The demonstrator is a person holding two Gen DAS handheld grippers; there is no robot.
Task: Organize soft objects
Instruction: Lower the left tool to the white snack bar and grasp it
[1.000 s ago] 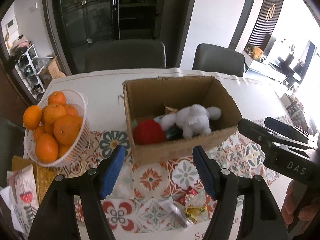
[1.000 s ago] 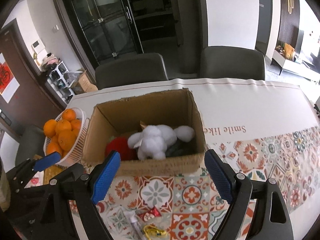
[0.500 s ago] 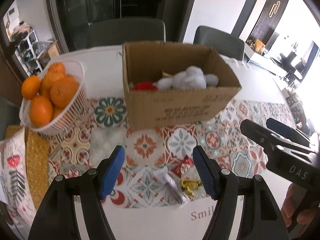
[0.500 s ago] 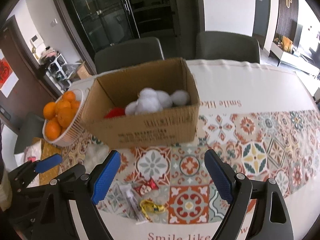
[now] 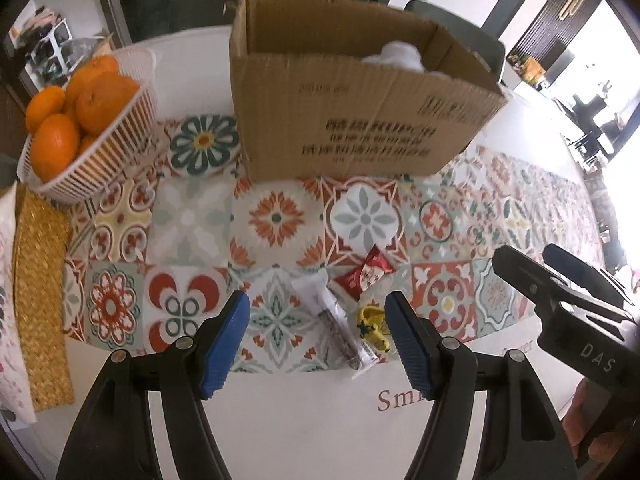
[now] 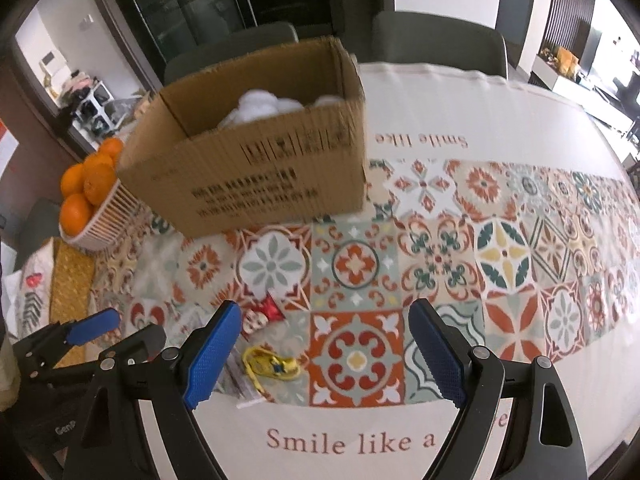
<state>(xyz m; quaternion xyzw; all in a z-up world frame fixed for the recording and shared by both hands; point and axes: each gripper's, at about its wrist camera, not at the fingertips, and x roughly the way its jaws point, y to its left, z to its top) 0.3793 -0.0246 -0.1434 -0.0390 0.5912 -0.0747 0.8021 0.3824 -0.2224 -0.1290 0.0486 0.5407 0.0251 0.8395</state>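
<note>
While both grippers hang low over the near edge of the table, a cardboard box (image 5: 352,108) stands open-topped on the patterned tablecloth (image 6: 500,264) beyond them. Its long side runs left to right across the table, with the printed face toward the grippers. Inside, only the top of a white plush toy (image 6: 260,106) shows above the rim, toward the box's right end; which way the toy points cannot be told.

The left gripper (image 5: 318,332) has its blue pads (image 5: 224,344) spread wide, holding nothing. Between them on the cloth lies a clear tube-shaped packet (image 5: 340,332), its long axis running from the box toward the near table edge, slightly slanted. Just beside it are a small yellow item (image 5: 372,326) and a red wrapper (image 5: 366,274), neither touched.

The right gripper (image 6: 326,354) is likewise spread and empty, above the cloth to the right of these bits.

A white basket (image 5: 104,148) of oranges (image 5: 100,100) stands to the left of the box, near it, with a woven mat (image 5: 40,300) in front.
</note>
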